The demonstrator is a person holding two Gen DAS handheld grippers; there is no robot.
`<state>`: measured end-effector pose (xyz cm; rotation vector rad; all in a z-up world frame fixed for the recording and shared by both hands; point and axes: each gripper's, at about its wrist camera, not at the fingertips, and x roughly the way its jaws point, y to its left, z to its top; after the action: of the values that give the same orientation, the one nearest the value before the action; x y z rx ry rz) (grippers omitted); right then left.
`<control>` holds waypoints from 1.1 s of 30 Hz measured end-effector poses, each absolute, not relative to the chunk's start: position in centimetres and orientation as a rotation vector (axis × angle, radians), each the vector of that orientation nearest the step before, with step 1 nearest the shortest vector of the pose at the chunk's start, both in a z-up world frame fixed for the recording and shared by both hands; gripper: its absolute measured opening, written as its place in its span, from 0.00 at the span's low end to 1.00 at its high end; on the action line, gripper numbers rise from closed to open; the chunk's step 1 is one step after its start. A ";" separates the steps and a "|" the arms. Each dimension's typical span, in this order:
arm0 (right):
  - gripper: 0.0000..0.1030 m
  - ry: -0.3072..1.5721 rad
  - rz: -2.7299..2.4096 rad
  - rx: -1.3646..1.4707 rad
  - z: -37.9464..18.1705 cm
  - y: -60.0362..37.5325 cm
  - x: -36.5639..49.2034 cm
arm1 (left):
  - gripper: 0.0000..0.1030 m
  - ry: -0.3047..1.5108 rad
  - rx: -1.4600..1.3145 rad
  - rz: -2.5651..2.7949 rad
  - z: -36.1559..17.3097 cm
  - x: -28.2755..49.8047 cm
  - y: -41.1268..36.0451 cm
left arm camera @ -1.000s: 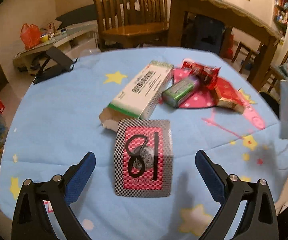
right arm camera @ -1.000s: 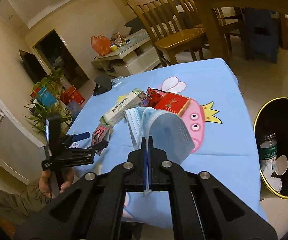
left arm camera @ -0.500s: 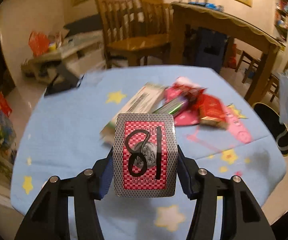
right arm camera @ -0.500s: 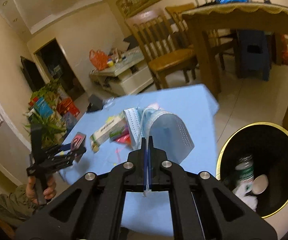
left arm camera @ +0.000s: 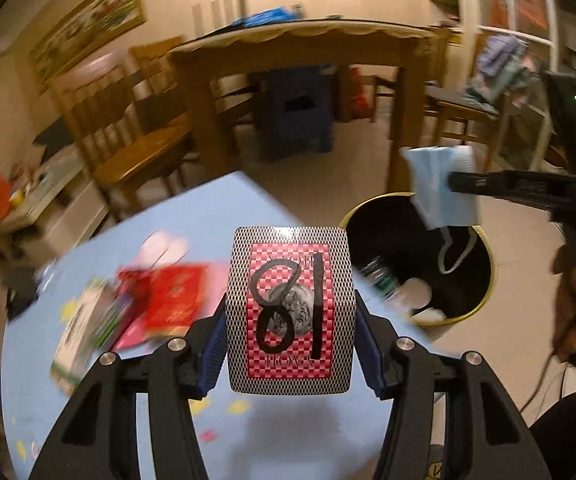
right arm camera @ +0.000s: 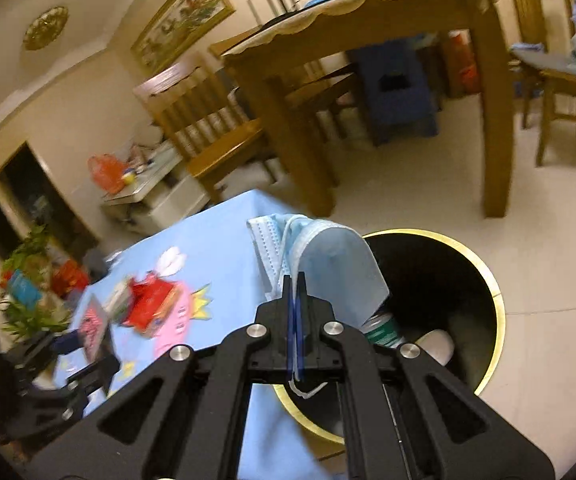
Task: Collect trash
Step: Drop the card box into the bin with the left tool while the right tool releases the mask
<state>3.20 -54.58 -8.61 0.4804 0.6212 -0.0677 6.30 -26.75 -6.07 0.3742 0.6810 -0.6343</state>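
Risk: the face mask [left arm camera: 441, 188] in the right gripper [right arm camera: 295, 292] could snag by its ear loop on the clenched fingers, or drift wide of the bin [right arm camera: 487, 280] w/ bottle & white scraps inside. Left gripper [left arm camera: 291, 316] clamps the card box [left arm camera: 291, 312] above the desk [left arm camera: 208, 216]; more trash on it.

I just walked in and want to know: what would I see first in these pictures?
First, the checkered box with "18" scrawled on it, squeezed in the left gripper above the blue table. Next, the blue mask pinched in the right gripper, dangling over the black bin with a gold rim, which stands on the floor by the table and already has trash inside.
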 end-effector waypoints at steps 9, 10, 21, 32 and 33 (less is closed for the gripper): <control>0.55 0.878 -0.219 0.590 -16.0 -59.8 5.6 | 0.53 0.642 0.455 -0.714 -6.4 4.3 -34.8; 0.55 0.857 -0.221 0.607 -15.7 -60.3 5.1 | 0.53 0.643 0.459 -0.718 -6.5 4.2 -35.1; 0.59 0.720 -0.323 0.721 -13.3 -64.1 0.8 | 0.53 0.642 0.492 -0.754 -7.6 4.0 -38.7; 0.61 0.693 -0.375 0.730 -13.2 -65.3 0.0 | 0.71 0.622 0.501 -0.753 -8.0 4.2 -41.0; 0.61 0.697 -0.377 0.728 -13.2 -65.2 0.1 | 0.71 0.621 0.502 -0.751 -8.0 4.2 -40.8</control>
<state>0.10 -65.18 -13.22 0.7283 0.6970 -0.3767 4.17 -40.81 -7.98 0.5017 0.6211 -0.7508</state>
